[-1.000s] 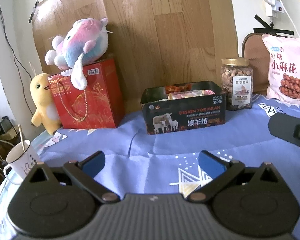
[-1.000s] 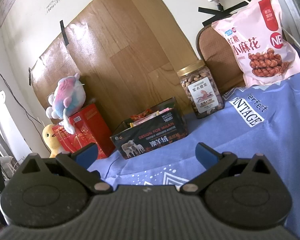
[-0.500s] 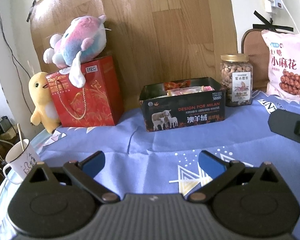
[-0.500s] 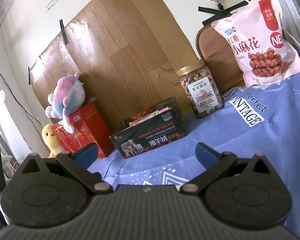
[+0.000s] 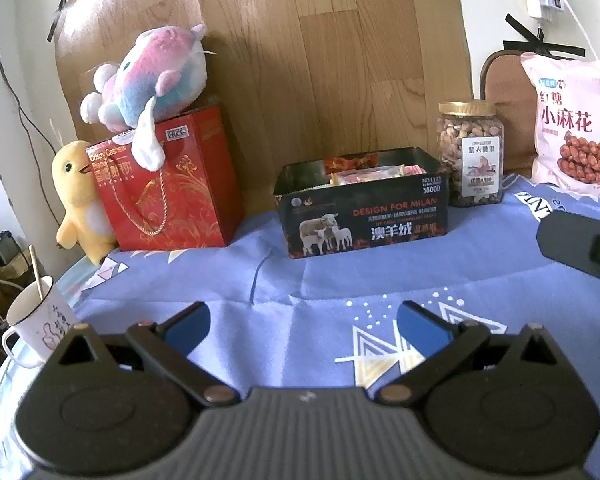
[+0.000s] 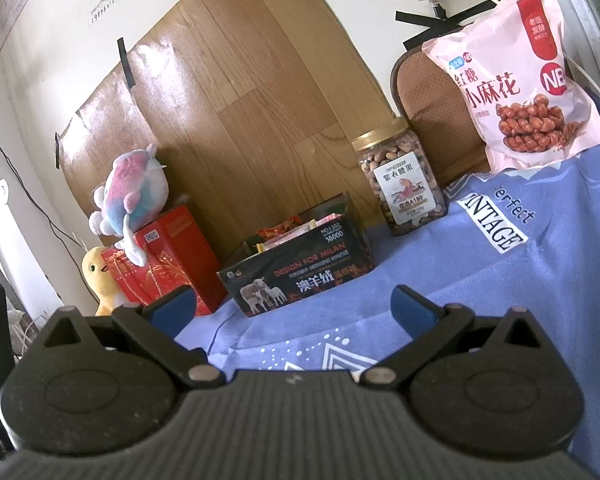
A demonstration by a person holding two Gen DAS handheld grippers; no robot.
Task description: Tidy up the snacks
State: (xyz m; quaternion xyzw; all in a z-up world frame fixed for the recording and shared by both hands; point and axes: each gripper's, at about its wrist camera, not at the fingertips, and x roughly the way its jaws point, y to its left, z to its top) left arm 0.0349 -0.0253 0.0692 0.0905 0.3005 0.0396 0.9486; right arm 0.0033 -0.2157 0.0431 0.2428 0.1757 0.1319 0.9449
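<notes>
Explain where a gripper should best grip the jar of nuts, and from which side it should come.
Probably grip the nut jar across its clear body below the gold lid, coming from the front. It stands upright; the black box sits close on one side and a brown cushion behind, leaving the front free.

The black box (image 5: 362,216) reads "DESIGN FOR MILAN"; the pink bag (image 6: 512,84) "小麻花"; the blue cloth (image 6: 496,224) "VINTAGE"; the red bag (image 5: 168,188) "Crispy Cashew".
</notes>
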